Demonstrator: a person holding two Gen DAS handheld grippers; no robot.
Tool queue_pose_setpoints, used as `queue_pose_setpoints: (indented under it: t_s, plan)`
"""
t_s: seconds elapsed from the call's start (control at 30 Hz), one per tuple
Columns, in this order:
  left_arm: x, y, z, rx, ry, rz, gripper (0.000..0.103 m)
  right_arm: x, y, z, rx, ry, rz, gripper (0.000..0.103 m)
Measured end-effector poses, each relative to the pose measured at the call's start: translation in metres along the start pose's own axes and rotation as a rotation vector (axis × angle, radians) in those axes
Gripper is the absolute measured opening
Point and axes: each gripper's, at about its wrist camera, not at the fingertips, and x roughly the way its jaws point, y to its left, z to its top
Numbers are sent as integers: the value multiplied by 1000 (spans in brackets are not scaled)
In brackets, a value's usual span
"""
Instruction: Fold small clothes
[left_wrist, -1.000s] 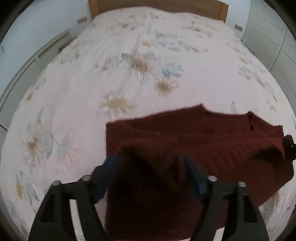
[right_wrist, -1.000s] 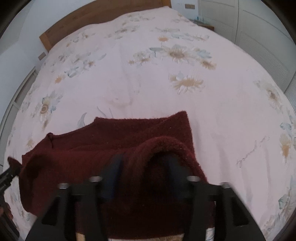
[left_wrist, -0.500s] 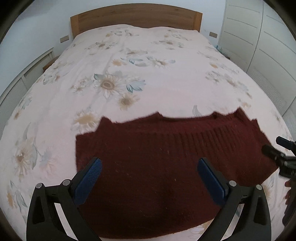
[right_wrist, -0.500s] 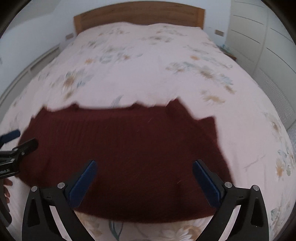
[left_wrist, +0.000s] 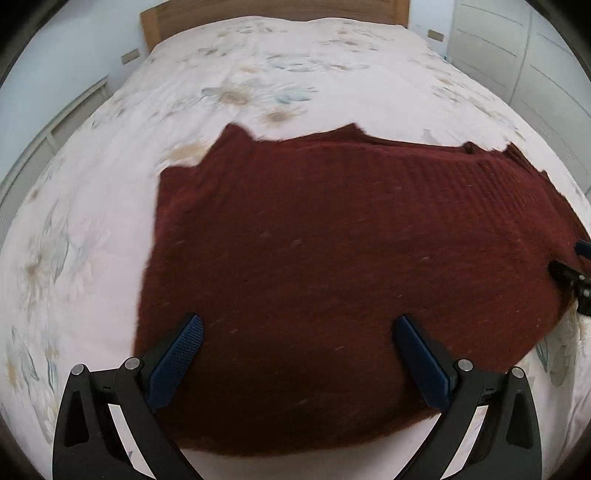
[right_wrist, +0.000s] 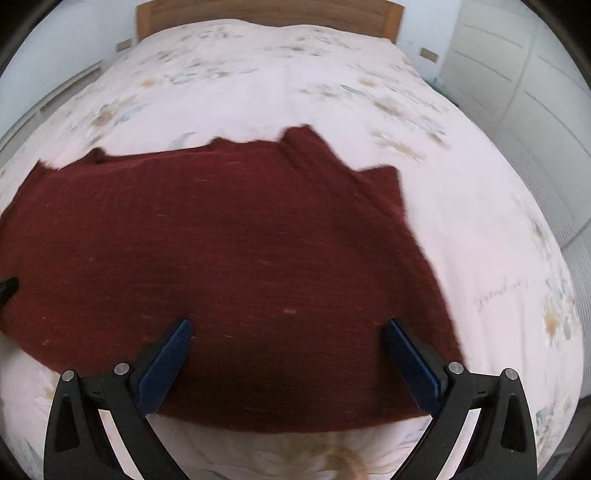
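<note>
Your left gripper (left_wrist: 299, 328) and right gripper (right_wrist: 288, 330) both stand wide apart, gripping nothing. The maroon sweater (left_wrist: 351, 258) lies flat between and beyond the jaws, on the floral bedspread (left_wrist: 258, 74); a wooden headboard (right_wrist: 258, 11) stands beyond, white wardrobe doors (right_wrist: 517, 74) to the right.

A home bedroom — a wide bed (left_wrist: 110, 206) under a floral cover, a wooden headboard (right_wrist: 258, 14) against the pale wall, and white panelled wardrobe doors (right_wrist: 524, 96) (built-in, by the look) alongside.
</note>
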Motion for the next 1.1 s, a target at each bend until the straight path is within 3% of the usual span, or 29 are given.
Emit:
queue_pose_setpoints:
  t_s: [0.3, 0.67, 0.77, 0.93, 1.1]
  plan:
    - [3, 12, -9, -44, -8, -17, 102, 2, -10, -10, 41, 10, 36, 103]
    - [-17, 27, 3, -77, 61, -83, 102, -43, -10, -6, 43, -7, 50, 103]
    - [-31, 40, 8, -115, 56, -111, 102, -62, -12, -7, 60, -37, 70, 103]
    - [-45, 69, 11, -163, 38, -55, 102, -76, -16, -7, 81, -61, 86, 103]
    - [-27, 102, 6, -261, 106, -85, 102, -75, -19, -17, 77, -35, 70, 103]
